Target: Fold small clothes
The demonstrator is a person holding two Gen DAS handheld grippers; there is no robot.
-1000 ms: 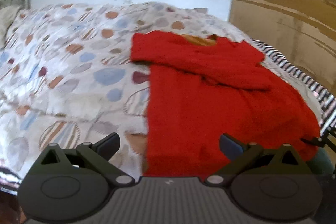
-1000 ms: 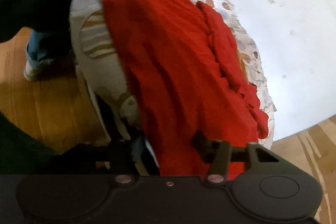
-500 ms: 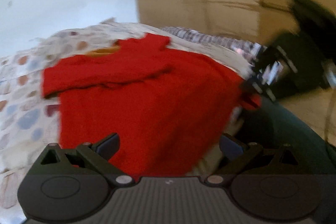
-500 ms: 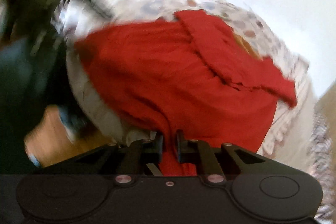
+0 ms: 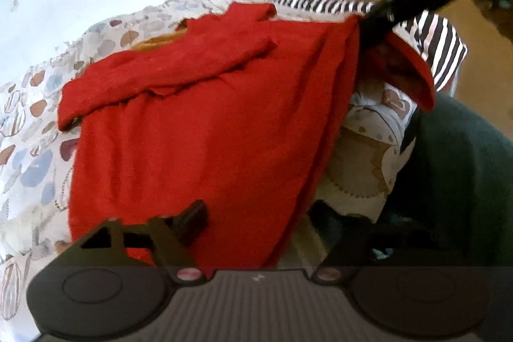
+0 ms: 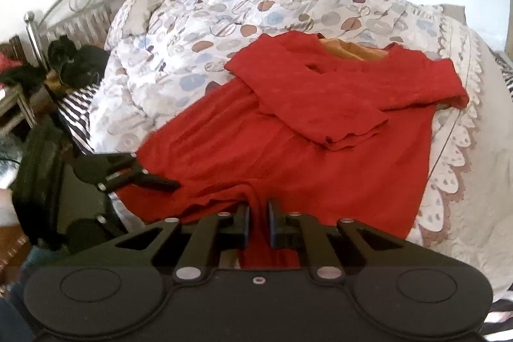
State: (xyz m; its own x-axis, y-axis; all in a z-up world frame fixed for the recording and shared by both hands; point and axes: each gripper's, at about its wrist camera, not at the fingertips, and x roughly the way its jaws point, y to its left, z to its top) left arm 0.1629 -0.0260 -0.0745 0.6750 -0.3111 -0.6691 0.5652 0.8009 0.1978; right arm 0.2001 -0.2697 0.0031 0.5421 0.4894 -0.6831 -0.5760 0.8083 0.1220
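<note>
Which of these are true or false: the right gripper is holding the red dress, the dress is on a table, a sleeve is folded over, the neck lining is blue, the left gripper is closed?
1. The right gripper is shut on the hem of the red dress. True.
2. The dress lies on a wooden table. False: it lies on a spotted duvet on a bed.
3. One sleeve is folded across the chest. True.
4. The lining at the neckline is blue. False: the lining is orange.
5. The left gripper is shut, away from the dress. False: its jaws stand open at the hem's edge.
</note>
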